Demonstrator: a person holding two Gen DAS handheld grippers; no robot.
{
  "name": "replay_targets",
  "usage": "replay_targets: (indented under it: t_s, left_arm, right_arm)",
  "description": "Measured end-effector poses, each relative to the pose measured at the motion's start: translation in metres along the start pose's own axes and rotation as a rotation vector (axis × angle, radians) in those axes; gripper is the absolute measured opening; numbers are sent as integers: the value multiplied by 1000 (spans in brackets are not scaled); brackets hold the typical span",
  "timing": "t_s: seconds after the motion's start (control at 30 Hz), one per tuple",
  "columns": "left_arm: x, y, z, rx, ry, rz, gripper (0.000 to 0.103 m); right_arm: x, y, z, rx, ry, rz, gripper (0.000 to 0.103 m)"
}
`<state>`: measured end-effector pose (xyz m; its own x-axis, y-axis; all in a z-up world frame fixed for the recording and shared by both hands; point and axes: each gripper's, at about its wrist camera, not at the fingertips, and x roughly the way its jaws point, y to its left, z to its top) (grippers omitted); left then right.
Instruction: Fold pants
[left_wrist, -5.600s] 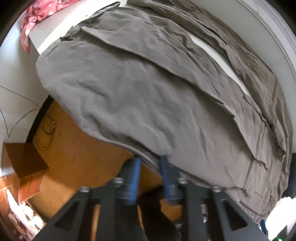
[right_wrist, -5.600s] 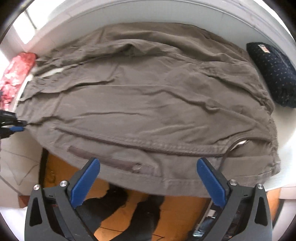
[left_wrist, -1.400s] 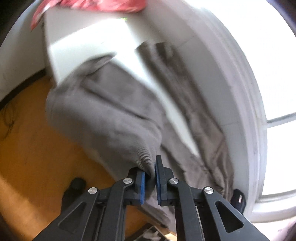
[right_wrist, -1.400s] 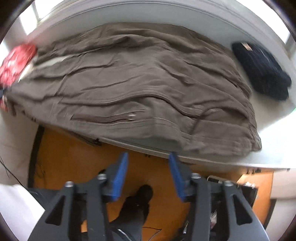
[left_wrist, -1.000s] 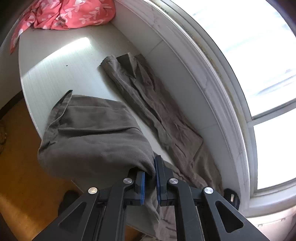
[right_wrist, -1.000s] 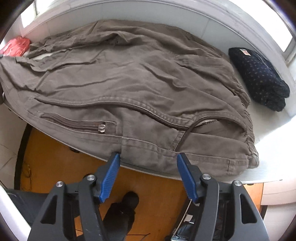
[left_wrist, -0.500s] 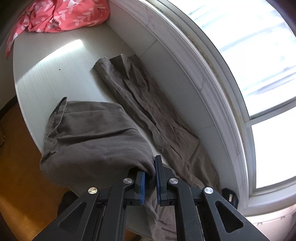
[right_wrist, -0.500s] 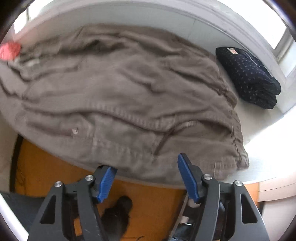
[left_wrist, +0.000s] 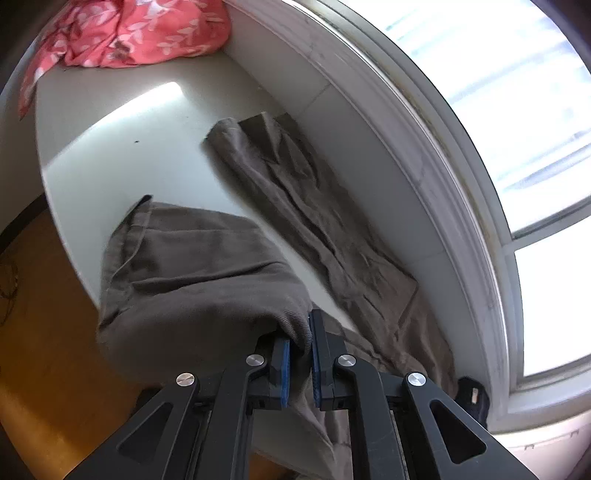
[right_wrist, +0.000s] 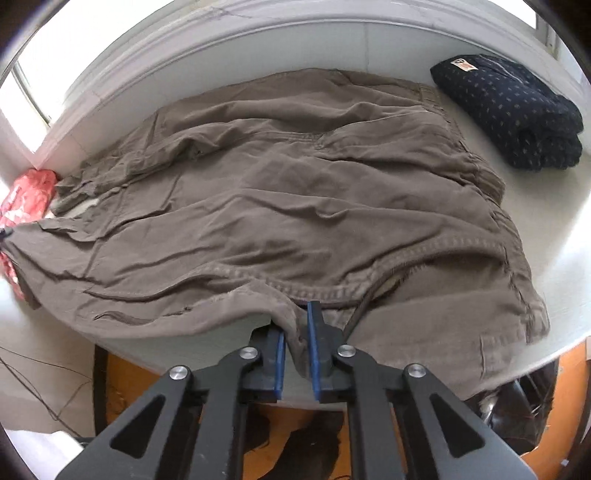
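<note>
Pants (right_wrist: 295, 206): spread over the white tabletop (right_wrist: 546, 258), near edge overhanging
Left gripper (left_wrist: 300, 343): clamped on a lifted trouser-leg fold
Right gripper (right_wrist: 295, 332): jaws closing, pinching the waist-side edge (near the pocket)

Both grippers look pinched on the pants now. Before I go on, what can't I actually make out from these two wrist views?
- Left wrist view: the pants bulge over the left gripper, hiding the near hem; the right gripper is out of frame.
- Right wrist view: the right gripper, jaws closing on the near edge, hides it.
- Right wrist view: the label on the navy garment is too small to read.
</note>
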<state>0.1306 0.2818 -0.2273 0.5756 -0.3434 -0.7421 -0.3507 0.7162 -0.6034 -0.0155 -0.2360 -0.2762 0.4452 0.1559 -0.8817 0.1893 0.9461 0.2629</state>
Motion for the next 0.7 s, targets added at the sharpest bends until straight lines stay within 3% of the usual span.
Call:
replay_targets:
  t_s: [0.13, 0.47, 0.7]
  left_arm:
    - [-16, 10, -8, 0, -18, 20, 8]
    - [-51, 52, -34, -77, -34, 80, 8]
    - [-64, 34, -28, -45, -93, 93, 8]
  right_arm:
    - [-17, 1, -13, 12, -7, 38, 7]
    - [-34, -15, -9, 58, -26, 90, 7]
    - [-50, -8, 20, -28, -82, 106, 7]
